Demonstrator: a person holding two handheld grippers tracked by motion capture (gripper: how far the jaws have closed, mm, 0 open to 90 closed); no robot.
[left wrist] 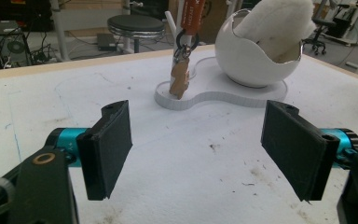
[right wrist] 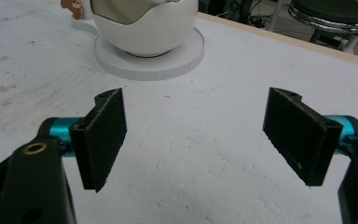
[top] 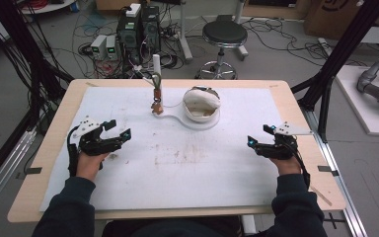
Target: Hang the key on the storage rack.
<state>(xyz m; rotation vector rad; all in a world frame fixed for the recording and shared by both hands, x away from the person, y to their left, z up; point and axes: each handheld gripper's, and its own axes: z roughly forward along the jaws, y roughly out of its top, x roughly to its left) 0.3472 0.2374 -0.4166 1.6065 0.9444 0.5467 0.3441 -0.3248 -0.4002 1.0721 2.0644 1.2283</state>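
High view: I hold the left gripper and right gripper wide, empty, near the worktop's side edges. Nothing started; next I'd reach toward the egg by the far edge.

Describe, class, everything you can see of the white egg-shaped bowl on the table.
The white egg-shaped bowl looks glossy, like ceramic or plastic, with a jagged, cracked-shell rim. It stands upright on the round end of a flat white base, at the far middle of the table. White fluffy stuffing fills it and rises above the rim. Neither gripper touches it.
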